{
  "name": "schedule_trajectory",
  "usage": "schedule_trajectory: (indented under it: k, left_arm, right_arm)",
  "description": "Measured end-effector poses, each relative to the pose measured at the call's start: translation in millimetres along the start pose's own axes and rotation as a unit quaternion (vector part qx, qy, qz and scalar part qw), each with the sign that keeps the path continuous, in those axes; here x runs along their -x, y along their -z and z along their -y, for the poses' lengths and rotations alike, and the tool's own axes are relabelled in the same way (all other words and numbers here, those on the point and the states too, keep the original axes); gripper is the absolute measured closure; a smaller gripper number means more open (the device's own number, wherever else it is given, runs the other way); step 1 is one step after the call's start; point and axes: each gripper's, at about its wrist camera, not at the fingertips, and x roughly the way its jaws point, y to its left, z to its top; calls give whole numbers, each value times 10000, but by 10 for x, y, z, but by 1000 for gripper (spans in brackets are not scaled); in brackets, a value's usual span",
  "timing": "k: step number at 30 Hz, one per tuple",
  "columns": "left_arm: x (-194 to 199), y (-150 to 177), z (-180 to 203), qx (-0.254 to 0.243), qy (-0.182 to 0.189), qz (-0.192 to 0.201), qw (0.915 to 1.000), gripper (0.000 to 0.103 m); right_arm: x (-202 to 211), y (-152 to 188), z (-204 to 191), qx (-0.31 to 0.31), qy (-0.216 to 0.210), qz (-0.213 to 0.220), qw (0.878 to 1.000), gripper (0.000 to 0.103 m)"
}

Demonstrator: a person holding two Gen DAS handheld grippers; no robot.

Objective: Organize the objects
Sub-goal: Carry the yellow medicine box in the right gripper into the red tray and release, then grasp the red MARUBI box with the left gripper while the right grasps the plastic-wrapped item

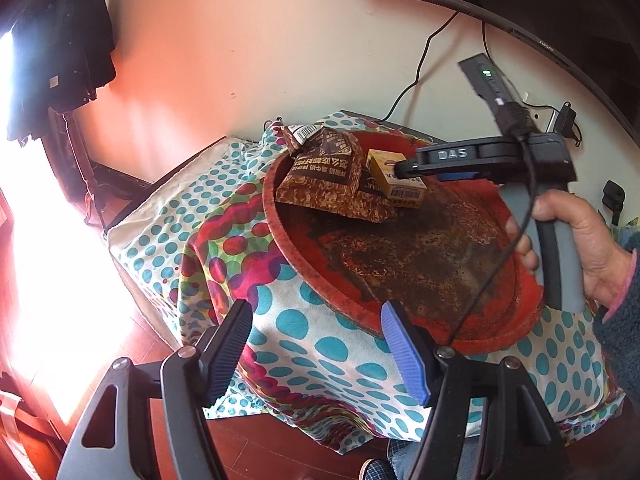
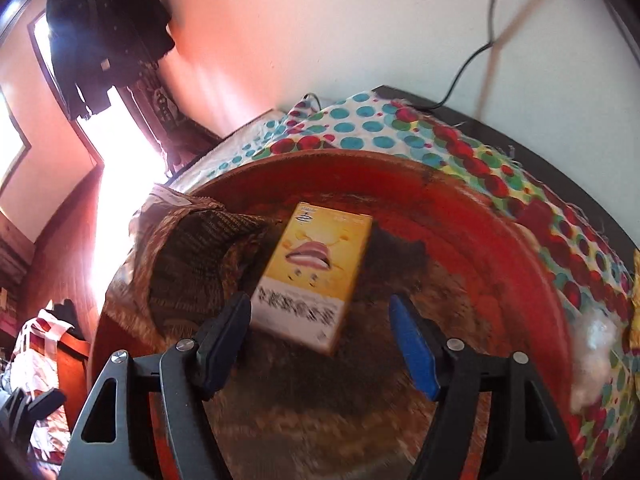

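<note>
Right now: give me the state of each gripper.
Left gripper: open, holding nothing.
Right gripper: open, holding nothing; the yellow box lies in the red tray.

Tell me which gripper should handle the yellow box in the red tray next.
Right. The right gripper hangs open directly over the yellow box in the red tray, beside the brown packet. The left gripper hovers outside the tray's near rim over the spotted cloth.

"DAS" on right claw, "xiaomi" on monitor
</note>
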Motion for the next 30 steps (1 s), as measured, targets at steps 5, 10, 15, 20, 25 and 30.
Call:
schedule_trajectory:
  k: [5,10,15,20,25,30]
  left_arm:
    - [-8,10,9,32,-9,-20,10000,34]
    - [-44,41,52,-12,-67,-49,10000,34]
    - [17,16,152,-121,-46,37,9999,34]
    - [155,-166,498,-631,65,206,9978,34]
    - [135,-507,987,-1252,179,247,9917,34]
    - [4,-1020,1450,-1575,566,326,9853,34]
  right_arm:
    - [613,319,501,-280,340,564,9974,24]
    - [1159,808,1355,-561,1353,841,9856,23]
    - [1615,1353,2337,-1152,2238,807,9644,23]
    - [1887,1760,2963,-1470,2570,926,9507,17]
    - [1837,1825,2952,-1720,2041,1117,9572,17]
    - [1545,1380,2495,-1477,1085,1177,9760,17]
